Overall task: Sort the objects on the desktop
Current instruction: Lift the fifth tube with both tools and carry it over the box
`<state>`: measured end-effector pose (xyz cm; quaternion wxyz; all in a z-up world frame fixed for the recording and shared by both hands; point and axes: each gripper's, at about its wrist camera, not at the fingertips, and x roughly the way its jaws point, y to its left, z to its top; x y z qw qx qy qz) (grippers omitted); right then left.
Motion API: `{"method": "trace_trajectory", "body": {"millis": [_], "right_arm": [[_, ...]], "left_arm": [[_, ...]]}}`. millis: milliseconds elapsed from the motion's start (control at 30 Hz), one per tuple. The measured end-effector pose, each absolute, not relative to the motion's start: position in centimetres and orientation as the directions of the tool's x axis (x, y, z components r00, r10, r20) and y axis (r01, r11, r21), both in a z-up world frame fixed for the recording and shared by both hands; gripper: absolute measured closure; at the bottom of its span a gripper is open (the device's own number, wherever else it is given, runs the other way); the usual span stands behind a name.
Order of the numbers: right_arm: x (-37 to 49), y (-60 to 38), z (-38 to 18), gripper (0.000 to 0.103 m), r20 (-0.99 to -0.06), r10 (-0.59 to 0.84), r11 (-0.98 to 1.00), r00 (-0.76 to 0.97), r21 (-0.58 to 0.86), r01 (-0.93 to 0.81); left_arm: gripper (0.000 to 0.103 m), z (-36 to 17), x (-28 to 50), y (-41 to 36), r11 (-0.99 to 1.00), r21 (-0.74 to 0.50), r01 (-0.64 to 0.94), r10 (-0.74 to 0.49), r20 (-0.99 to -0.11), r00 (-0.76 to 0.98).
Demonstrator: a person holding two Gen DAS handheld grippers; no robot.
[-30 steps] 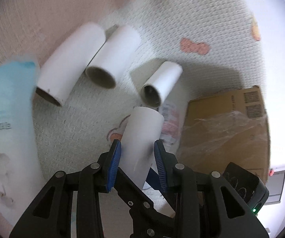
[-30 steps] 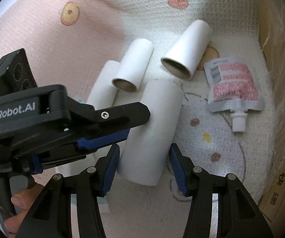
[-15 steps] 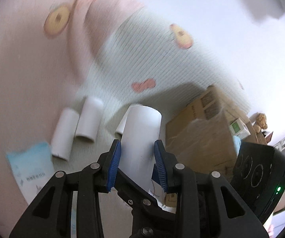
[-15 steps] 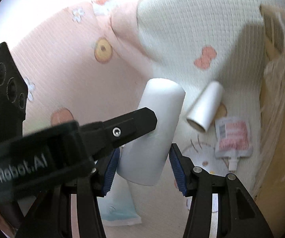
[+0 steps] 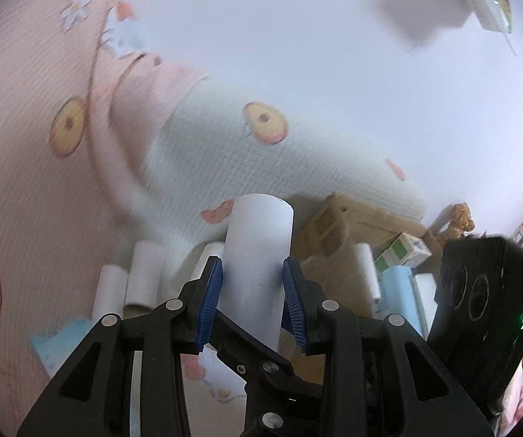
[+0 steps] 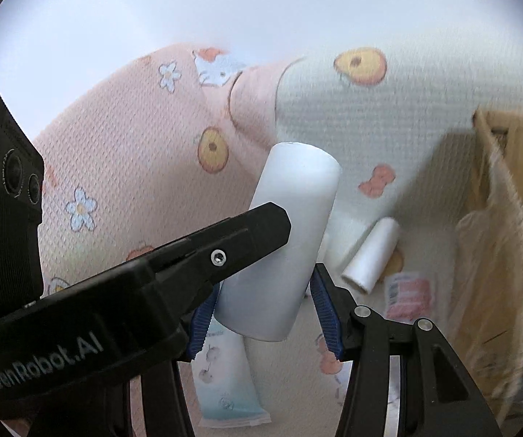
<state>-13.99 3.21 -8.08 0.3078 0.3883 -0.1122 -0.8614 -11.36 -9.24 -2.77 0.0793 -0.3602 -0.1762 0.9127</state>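
With our left tongs (image 5: 250, 298) clamped on one tube (image 5: 257, 255) and our right tongs (image 6: 265, 313) on another (image 6: 290, 225) (both held aloft), the smooth tubes could slip if either grip eases.

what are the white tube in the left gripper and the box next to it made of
White tube: looks like matte paper or thin card, smooth and dull with no gloss, though the look leaves plastic open. Box: brown corrugated cardboard by its colour and folded flap, with a clear, wrinkled film seeming to cover part of it.
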Motion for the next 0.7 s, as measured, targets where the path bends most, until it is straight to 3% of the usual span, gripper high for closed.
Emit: {"method": "trace_trajectory", "body": {"millis": [400, 700], "right_arm": [[-16.0, 8.1, -3.3, 0.054, -0.601, -0.543, -0.837, -0.586, 0.329, 0.438], [-18.3, 12.1, -4.2, 0.054, -0.634, -0.492, -0.871, -0.596, 0.347, 0.349]], "left_arm": [[0.065, -0.3, -15.8, -5.8, -0.883, -0.451, -0.13, 0.4, -0.577, -0.712], [0.065, -0.3, -18.6, -0.8, -0.879, -0.43, -0.205, 0.447, -0.596, -0.667]]}}
